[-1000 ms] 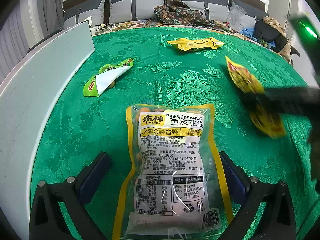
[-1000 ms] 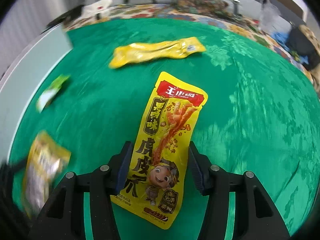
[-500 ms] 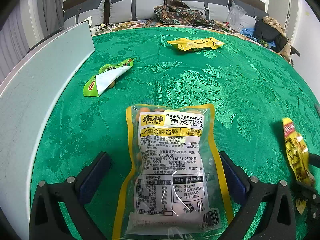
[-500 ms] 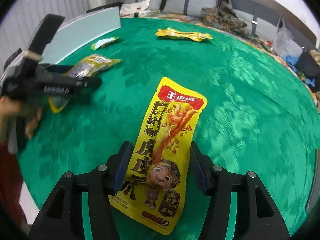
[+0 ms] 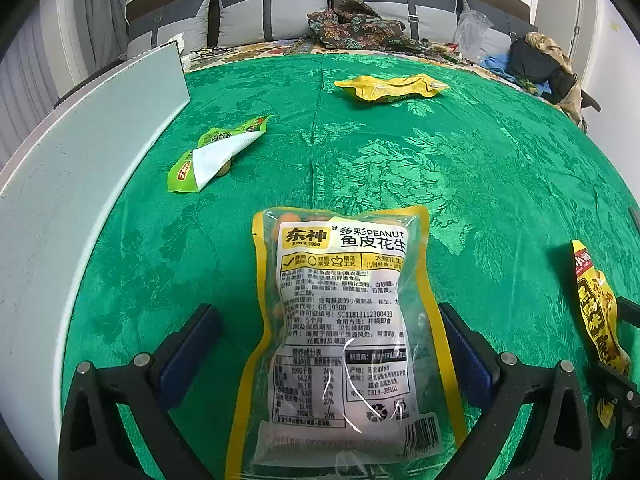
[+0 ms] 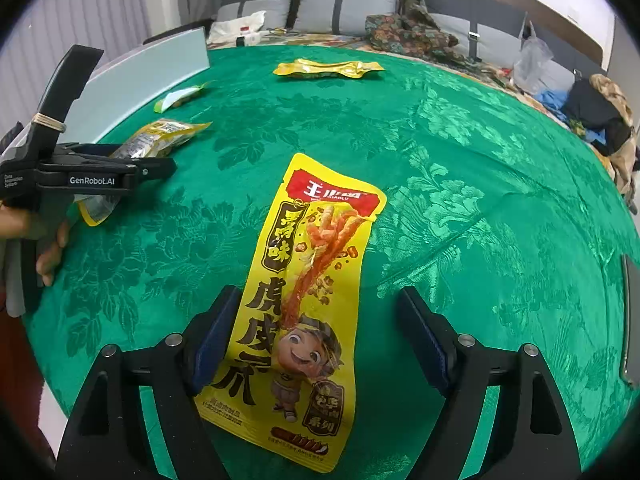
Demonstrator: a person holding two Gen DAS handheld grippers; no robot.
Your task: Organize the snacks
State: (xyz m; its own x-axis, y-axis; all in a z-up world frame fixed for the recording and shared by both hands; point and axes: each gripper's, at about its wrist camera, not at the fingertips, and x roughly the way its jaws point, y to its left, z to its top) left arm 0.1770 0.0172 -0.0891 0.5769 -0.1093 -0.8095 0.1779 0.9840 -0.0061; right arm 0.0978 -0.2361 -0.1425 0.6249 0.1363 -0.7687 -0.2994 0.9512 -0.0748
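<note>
A clear peanut bag with yellow edges [image 5: 340, 332] lies between the wide-spread fingers of my left gripper [image 5: 328, 344], which is open. It also shows in the right wrist view [image 6: 160, 140] beside the left gripper [image 6: 156, 168]. A long yellow snack packet with a red top [image 6: 304, 304] lies between the fingers of my right gripper [image 6: 316, 336], which is open; the left pad touches its edge. That packet shows at the right edge of the left wrist view [image 5: 596, 308]. Both rest on the green cloth [image 5: 460, 168].
A green and white packet [image 5: 216, 152] lies at the left by a pale upright board [image 5: 80, 184]. A yellow packet [image 5: 392, 86] lies at the far side. Cushions and clothes [image 5: 356, 28] lie behind the table. A dark flat object [image 6: 628, 320] lies at the right edge.
The right gripper swung toward me with the red-topped packet and its fingers have spread apart. The left gripper and the peanut bag have not moved.
</note>
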